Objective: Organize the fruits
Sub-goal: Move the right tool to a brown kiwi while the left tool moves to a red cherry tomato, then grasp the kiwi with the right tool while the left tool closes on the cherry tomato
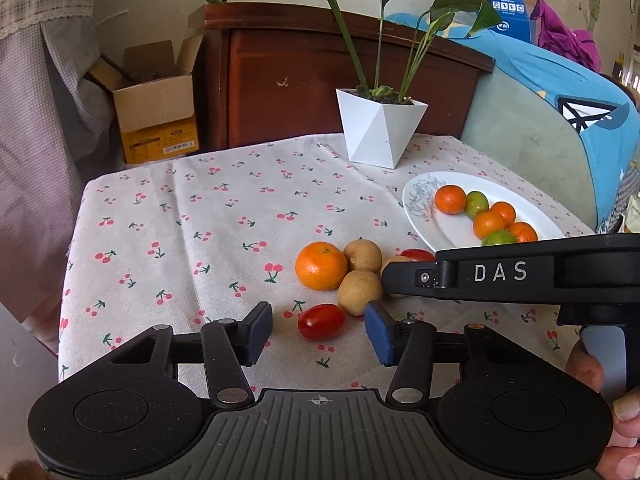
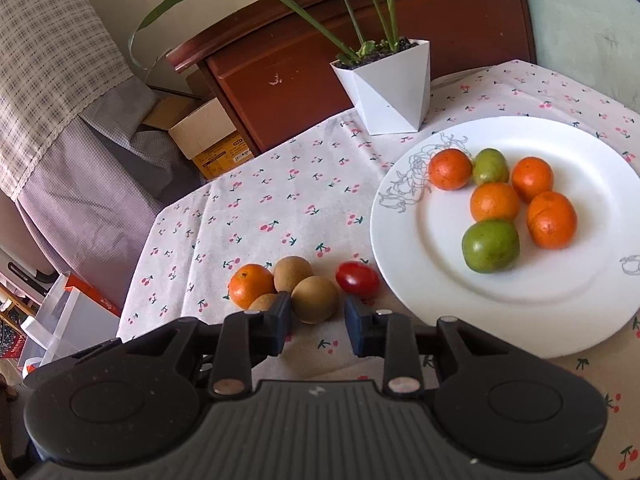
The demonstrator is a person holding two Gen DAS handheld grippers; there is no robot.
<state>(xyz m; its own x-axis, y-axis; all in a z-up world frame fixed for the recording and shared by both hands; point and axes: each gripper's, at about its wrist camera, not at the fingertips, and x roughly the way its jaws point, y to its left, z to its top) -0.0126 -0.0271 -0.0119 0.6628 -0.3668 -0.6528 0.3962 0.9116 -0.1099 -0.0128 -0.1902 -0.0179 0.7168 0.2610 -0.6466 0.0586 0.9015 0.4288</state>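
On the cherry-print cloth lies a loose cluster: an orange mandarin, three brown longans and two red cherry tomatoes. My left gripper is open and empty, with the near tomato between its fingertips, untouched. My right gripper is open and empty, just short of a longan; a tomato and the mandarin lie beside it. Its body crosses the left wrist view, hiding part of a longan. A white plate holds several mandarins and two green fruits.
A white faceted planter with a leafy plant stands at the table's back. Behind are a dark wooden cabinet, a cardboard box on the left, and a chair with blue cloth on the right. The table's left edge drops off.
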